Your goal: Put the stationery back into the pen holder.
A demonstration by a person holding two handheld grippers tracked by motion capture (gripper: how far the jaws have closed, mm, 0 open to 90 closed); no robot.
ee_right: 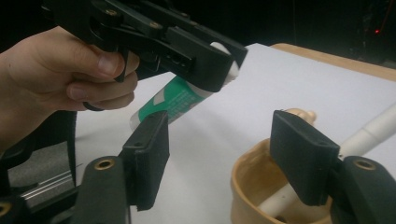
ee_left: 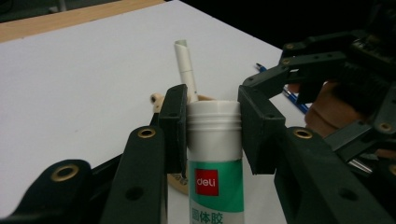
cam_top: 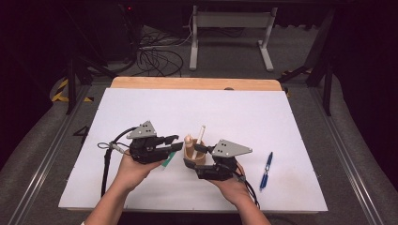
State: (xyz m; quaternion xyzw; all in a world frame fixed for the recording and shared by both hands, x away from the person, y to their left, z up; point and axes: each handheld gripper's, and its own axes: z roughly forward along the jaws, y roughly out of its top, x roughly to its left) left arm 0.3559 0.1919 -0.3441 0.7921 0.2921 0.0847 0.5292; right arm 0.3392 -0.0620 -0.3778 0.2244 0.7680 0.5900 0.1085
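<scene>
- The left gripper (ee_left: 212, 128) is clenched on a white-capped, green-and-white glue stick (ee_left: 215, 172), its pads pressing the tube just under the cap. From above, the stick lies roughly level in the jaws, raised off the white sheet covering the table (cam_top: 141, 112), just left of the cup.
- The right gripper (ee_right: 229, 154) is not grasping anything: its jaws stand apart, one outside the near-left rim of the small tan wooden cup (ee_right: 254, 186), the other over the cup's mouth. No pad presses on the wall that I can make out.
- The cup (cam_top: 193, 154) sits at the middle of the table, holding a white pen-like stick (cam_top: 199, 137) that leans out of it and a second wooden-tipped piece (cam_top: 188, 139).
- Risk one: the cup looks light. If the right jaws close on the rim off-centre, or on the leaning white stick, the cup could tip or skid and spill what it holds.
- Risk two: the glue stick is gripped close to one end, so the long tube may pivot between the pads when it is turned upright to drop in.
- Risk three: the cup mouth is already crowded. The glue stick may catch the white stick or the rim and lever the cup over.
- Risk four: the two grippers work very near each other, so their jaws could collide.
- The blue pen (cam_top: 266, 169) lying near right is well apart and unlikely to interfere.
</scene>
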